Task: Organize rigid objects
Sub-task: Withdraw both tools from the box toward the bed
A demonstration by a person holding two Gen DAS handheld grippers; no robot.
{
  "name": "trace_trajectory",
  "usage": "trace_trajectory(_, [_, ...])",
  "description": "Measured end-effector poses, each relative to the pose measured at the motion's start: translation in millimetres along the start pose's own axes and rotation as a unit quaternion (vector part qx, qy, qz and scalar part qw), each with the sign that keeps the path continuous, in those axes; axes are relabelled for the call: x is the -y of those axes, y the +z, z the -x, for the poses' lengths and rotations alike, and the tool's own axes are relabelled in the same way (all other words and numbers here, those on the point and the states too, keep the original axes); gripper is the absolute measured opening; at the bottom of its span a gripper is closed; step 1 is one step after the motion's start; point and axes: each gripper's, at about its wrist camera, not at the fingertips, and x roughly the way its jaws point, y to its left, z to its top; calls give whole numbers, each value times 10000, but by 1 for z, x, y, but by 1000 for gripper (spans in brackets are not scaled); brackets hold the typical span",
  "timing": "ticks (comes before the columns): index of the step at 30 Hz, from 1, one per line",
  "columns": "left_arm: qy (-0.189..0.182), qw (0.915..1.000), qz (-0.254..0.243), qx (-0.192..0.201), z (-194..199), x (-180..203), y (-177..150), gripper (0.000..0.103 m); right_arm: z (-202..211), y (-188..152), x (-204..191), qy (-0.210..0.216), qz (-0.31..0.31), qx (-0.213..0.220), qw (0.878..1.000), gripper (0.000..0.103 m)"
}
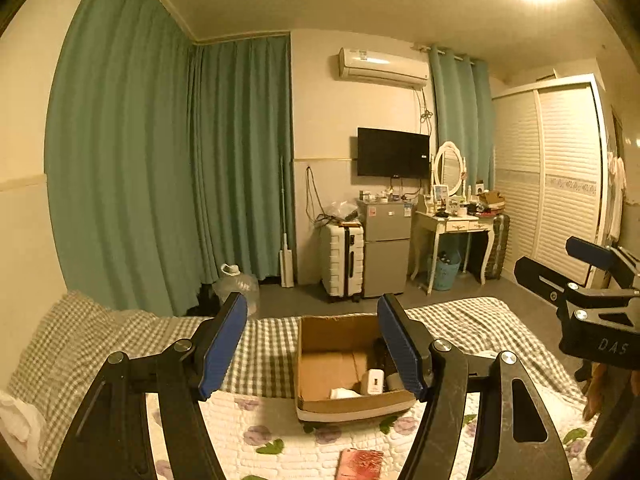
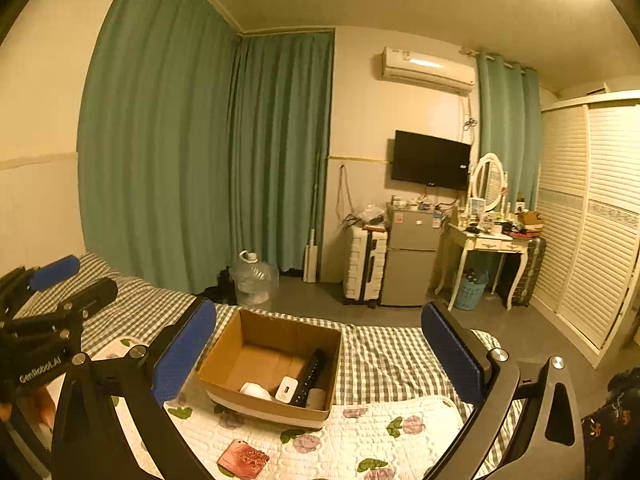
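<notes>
A cardboard box [image 2: 272, 364] sits open on the bed [image 2: 392, 356], resting partly on a green checked sheet and partly on a white quilt [image 2: 360, 436] printed with flowers. Inside the box, gathered at its near right corner, are a small white charger [image 2: 286, 389] with a port on its face, a long black bar-shaped item [image 2: 310, 376] lying along the right wall, a crumpled white piece [image 2: 254, 391] just left of the charger, and a grey rounded item [image 2: 317, 399] in the corner itself; the rest of the box floor is bare cardboard. On the quilt in front of the box, apart from it, lies a flat pink phone case [image 2: 243, 459] with a flower pattern, also seen at the bottom edge of the left wrist view [image 1: 360, 465]. The left gripper [image 1: 312, 344] hangs above the bed with its blue-padded fingers spread wide and nothing between them, the box [image 1: 344, 364] showing through the gap. The right gripper [image 2: 320, 356] is likewise wide apart and empty, held over the quilt facing the box. Each gripper shows at the edge of the other's view. Beyond the bed stand green curtains [image 2: 180, 160], a clear water jug [image 2: 252, 276] on the floor, a white suitcase [image 2: 366, 264], a small fridge [image 2: 412, 256], a dressing table [image 2: 488, 244] crowded with small things, and a blue basket [image 2: 472, 288] beneath it.
</notes>
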Motion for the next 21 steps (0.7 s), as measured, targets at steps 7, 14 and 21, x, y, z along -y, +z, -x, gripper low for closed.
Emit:
trace_trajectory(7, [-16, 9996, 184, -225, -5, -5, -22, 70, 0, -27, -19, 263, 304, -247, 9989, 103])
trace_trajectory(14, [-16, 9991, 1, -416, -18, -3, -46, 70, -22, -78, -20, 373, 243, -781, 9960, 103])
trace_trajectory(21, [-165, 9970, -75, -751, -44, -2, -78, 70, -50, -141, -15, 366, 188, -1587, 9865, 103])
